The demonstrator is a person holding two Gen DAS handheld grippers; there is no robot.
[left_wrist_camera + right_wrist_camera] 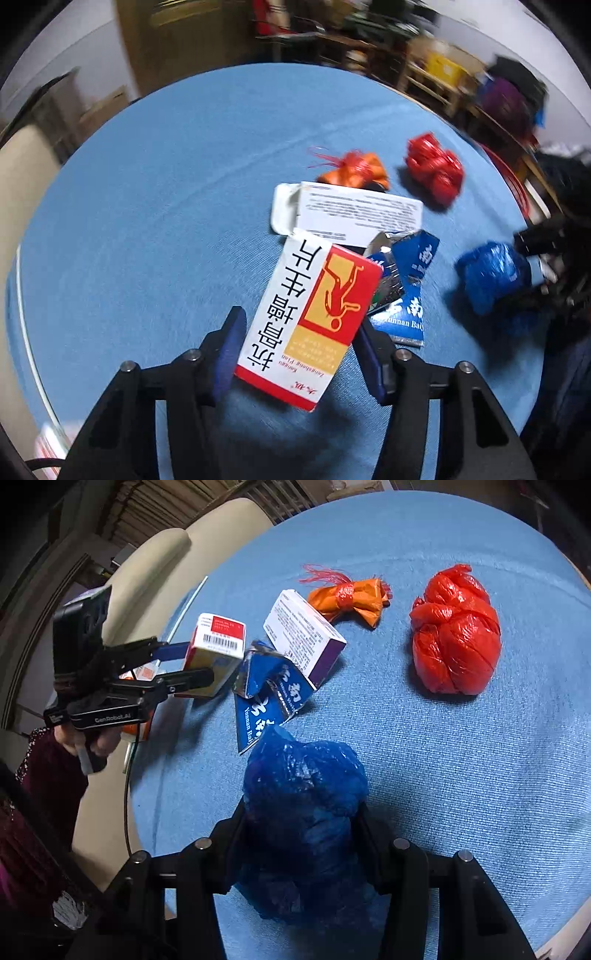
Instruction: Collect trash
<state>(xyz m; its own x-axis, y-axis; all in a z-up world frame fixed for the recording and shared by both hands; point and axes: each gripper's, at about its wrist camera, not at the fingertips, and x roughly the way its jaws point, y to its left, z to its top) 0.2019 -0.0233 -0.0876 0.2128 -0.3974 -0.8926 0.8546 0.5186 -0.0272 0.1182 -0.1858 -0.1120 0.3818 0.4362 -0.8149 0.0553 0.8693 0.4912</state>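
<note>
Blue bag (303, 812) sitting squeezed in my right gripper (301, 834); I'm clamping my left gripper (295, 328) on the red-and-white box (314, 314).

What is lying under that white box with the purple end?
The white box rests partly on a torn blue foil wrapper, itself on the blue tablecloth. Just behind it lies an orange bundle. What lies beneath its middle is hidden.

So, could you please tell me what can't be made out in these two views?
- Left wrist view: shelves behind the blue table are motion-blurred.
- Left wrist view: the red-and-white cardboard box covers part of the torn blue foil packet.
- Right wrist view: the crumpled blue plastic bag hides the right gripper's pads.
</note>
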